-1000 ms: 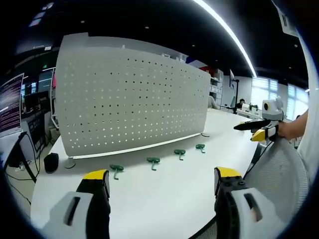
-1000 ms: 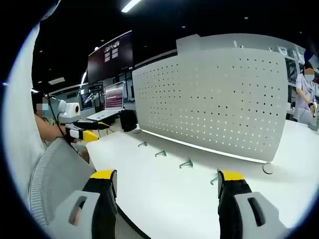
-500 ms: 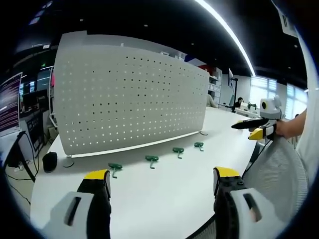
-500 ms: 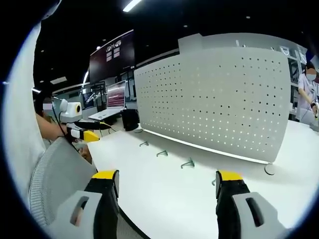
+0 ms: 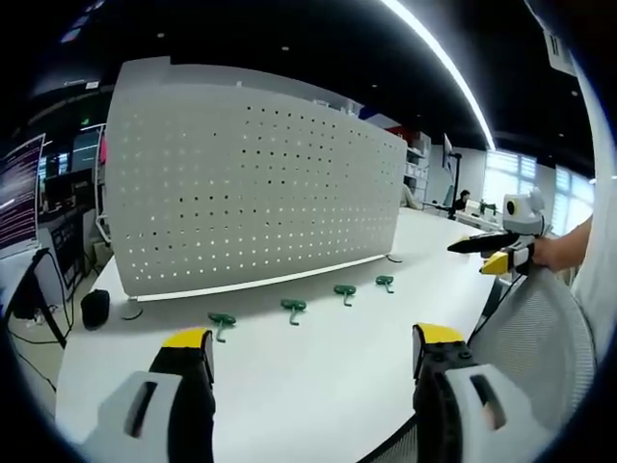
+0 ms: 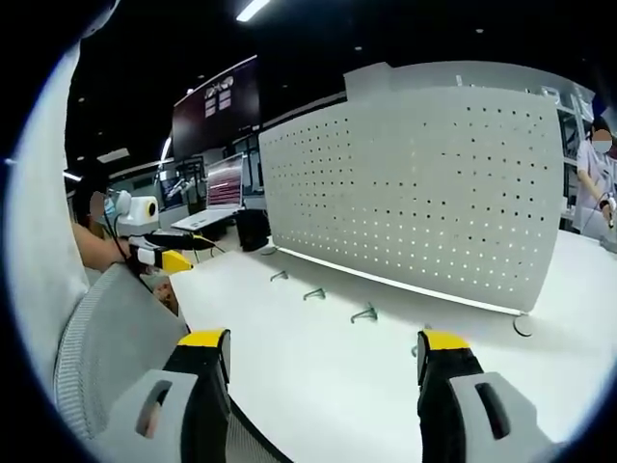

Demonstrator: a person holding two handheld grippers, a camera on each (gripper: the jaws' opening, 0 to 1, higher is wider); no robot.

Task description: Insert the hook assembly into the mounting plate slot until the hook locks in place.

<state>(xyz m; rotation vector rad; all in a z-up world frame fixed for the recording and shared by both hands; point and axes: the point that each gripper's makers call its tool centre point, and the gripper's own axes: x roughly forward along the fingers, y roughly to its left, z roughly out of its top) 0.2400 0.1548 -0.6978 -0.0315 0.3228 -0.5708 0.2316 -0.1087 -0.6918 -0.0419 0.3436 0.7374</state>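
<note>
A white perforated mounting plate (image 5: 251, 193) (image 6: 424, 193) stands upright on the white table (image 5: 318, 386). Several green hooks lie in a row on the table in front of it, among them one at the left (image 5: 222, 320), one in the middle (image 5: 293, 307) and one at the right (image 5: 386, 282); they look grey in the right gripper view (image 6: 364, 313). My left gripper (image 5: 304, 352) is open, well short of the hooks, holding nothing. My right gripper (image 6: 313, 352) is open and empty too. Each gripper also appears at the edge of the other's view: the right gripper (image 5: 501, 246), the left gripper (image 6: 159, 249).
A mesh office chair back (image 5: 540, 328) (image 6: 106, 328) sits close at the table's near edge. A black object (image 5: 94, 309) lies at the plate's left end. Monitors (image 6: 222, 183) and desks stand behind. A person (image 6: 593, 178) stands at the far right.
Both views shifted only slightly; nothing on the table moved and both grippers stay open.
</note>
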